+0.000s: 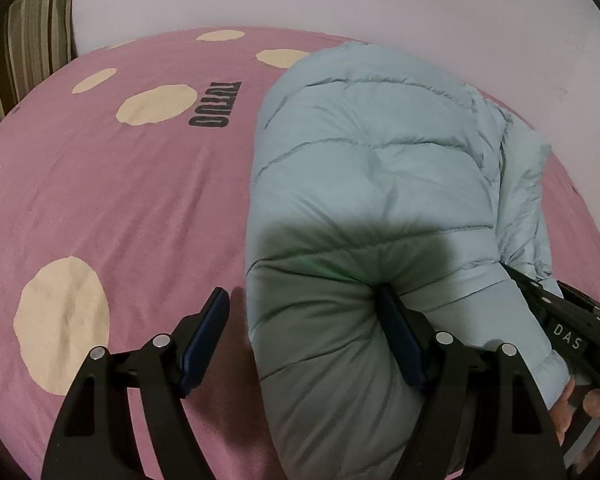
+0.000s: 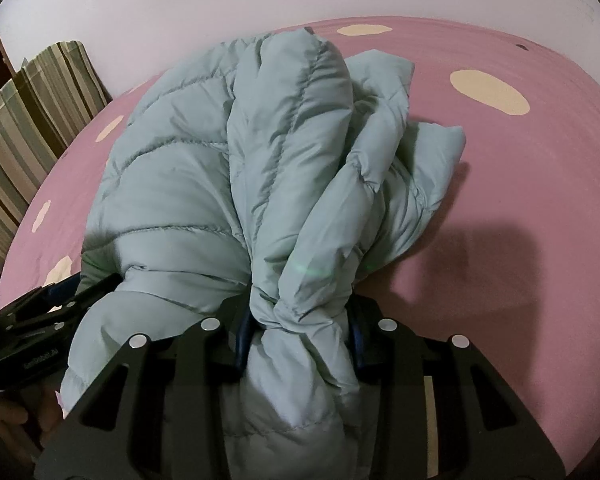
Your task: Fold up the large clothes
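A light blue puffer jacket [image 1: 364, 168] lies bunched on a pink bed sheet [image 1: 112, 200]. My left gripper [image 1: 304, 308] is open, with its jaws wide apart. Its right finger presses into the jacket's near fold and its left finger is over the bare sheet. My right gripper [image 2: 298, 320] is shut on a gathered bunch of the jacket [image 2: 284, 184], with fabric squeezed between the blue pads. The right gripper also shows at the right edge of the left wrist view [image 1: 568, 320], and the left gripper shows at the left edge of the right wrist view [image 2: 40, 312].
The pink sheet has cream dots [image 1: 60, 320] and a dark printed word [image 1: 216, 104]. Striped pillows [image 2: 28, 128] stand at the bed's far left by a pale wall [image 2: 180, 8]. Bare sheet lies left of the jacket in the left wrist view and right of it [image 2: 520, 200] in the right wrist view.
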